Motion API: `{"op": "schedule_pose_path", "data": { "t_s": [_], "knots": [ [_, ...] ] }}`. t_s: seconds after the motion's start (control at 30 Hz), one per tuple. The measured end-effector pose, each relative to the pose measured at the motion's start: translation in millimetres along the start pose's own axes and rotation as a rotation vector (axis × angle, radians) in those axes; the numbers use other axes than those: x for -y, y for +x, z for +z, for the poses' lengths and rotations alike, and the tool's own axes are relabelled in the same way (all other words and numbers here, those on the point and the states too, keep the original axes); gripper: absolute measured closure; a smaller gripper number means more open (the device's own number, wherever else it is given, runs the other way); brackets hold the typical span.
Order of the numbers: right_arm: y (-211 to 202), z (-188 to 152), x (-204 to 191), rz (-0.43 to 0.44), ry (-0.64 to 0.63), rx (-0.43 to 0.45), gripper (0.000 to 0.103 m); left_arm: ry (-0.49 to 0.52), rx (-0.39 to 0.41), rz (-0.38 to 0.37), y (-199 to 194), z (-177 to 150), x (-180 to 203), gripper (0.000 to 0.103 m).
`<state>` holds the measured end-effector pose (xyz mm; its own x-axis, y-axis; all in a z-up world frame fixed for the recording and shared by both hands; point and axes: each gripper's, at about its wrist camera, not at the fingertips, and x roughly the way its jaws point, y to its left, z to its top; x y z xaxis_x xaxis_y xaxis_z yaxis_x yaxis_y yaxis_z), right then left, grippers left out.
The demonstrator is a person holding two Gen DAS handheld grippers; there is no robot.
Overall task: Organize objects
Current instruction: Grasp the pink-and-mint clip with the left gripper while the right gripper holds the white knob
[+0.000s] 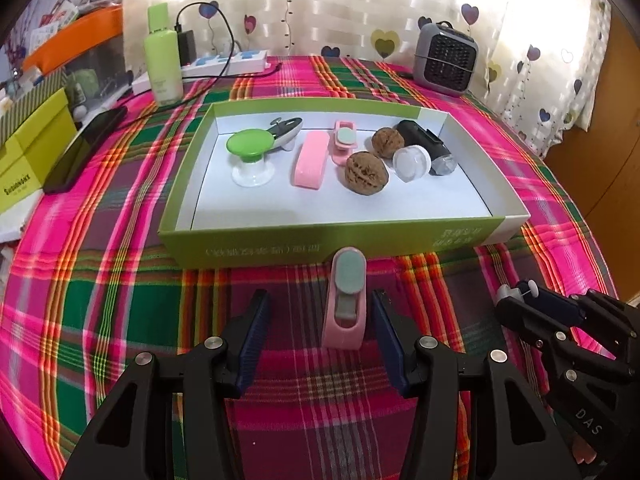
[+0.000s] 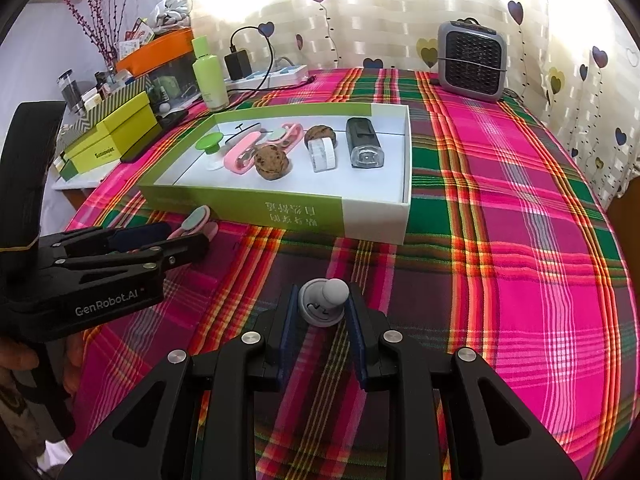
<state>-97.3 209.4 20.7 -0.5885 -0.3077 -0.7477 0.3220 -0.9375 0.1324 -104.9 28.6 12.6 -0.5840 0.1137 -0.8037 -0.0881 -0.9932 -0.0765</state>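
While my left gripper (image 1: 318, 316) points down at the plaid cloth (image 1: 120, 280), its jaws stand apart on either side of a pink clip (image 1: 345, 300), which has a grey-green oval pad on top and lies on the cloth just in front of the green-and-white box (image 1: 332, 236); I see gaps between both pads and the clip, so nothing is gripped. Inside the box lie a green-topped stand (image 1: 249, 152), a pink oval case (image 1: 310, 165), a second pink clip (image 1: 343, 140), two walnuts (image 1: 366, 171), a clear round piece (image 1: 412, 164) and a black device (image 1: 426, 142). My right gripper (image 1: 520, 294) enters at the right edge, cut off, a small white part showing at its tip. From the right wrist view, my right gripper (image 2: 323, 308) is closed on a small grey round knob (image 2: 323, 302), held just over the cloth near the box's front wall (image 2: 280, 208). My left gripper (image 2: 160, 240) hides most of the pink clip (image 2: 198, 218) there, and its jaws are hard to read from that side.
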Motion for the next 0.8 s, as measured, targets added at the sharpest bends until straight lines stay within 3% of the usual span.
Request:
{"op": "schedule_pose_path", "data": {
  "t_s": [0.2, 0.3, 0.8],
  "knots": [
    [1, 1, -2, -0.006, -0.006, -0.002, 0.078, 0.012, 0.017, 0.011, 1, 0, 1, 0.054],
    [2, 2, -2, -0.009, -0.008, -0.002, 0.078, 0.03, 0.024, 0.034, 2, 0, 2, 0.065],
    [6, 6, -10, -0.044, -0.023, -0.007, 0.078, 0.016, 0.031, 0.03, 1, 2, -8, 0.087]
  ]
}}
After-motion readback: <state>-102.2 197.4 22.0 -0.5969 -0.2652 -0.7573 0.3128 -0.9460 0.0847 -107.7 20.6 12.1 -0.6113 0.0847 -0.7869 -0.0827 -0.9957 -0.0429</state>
